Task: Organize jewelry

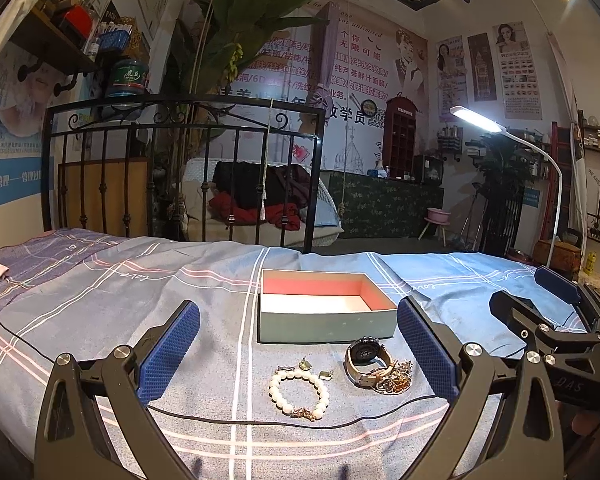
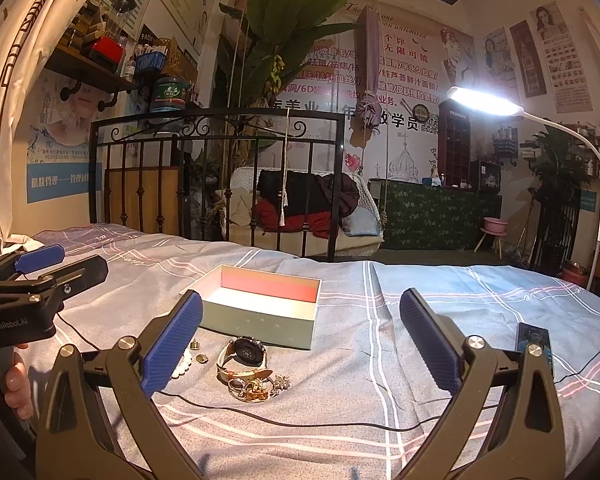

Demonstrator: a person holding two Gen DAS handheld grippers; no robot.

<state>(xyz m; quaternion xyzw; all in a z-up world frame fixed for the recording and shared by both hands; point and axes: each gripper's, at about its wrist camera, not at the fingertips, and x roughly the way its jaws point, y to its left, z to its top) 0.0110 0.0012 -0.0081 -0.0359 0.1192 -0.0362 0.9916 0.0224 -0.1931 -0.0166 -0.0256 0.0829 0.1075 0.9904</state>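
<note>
An open grey-green box [image 1: 325,322] with a pink and white inside sits on the bed; it also shows in the right wrist view [image 2: 260,320]. In front of it lie a pearl bracelet [image 1: 299,390], small earrings [image 1: 305,365], a watch [image 1: 365,360] and a tangle of gold jewelry [image 1: 396,378]. The watch [image 2: 246,356] and the gold tangle [image 2: 258,390] show in the right wrist view, the pearl bracelet [image 2: 182,365] partly hidden behind a finger. My left gripper [image 1: 299,354] is open and empty above the jewelry. My right gripper [image 2: 300,344] is open and empty, right of the jewelry.
A striped blue-grey bedsheet [image 1: 140,292] covers the bed. A black cable [image 1: 260,422] runs across it in front of the jewelry. A phone [image 2: 534,346] lies on the right. A black iron bed frame [image 1: 180,152] stands behind. A white lamp [image 2: 486,104] shines at right.
</note>
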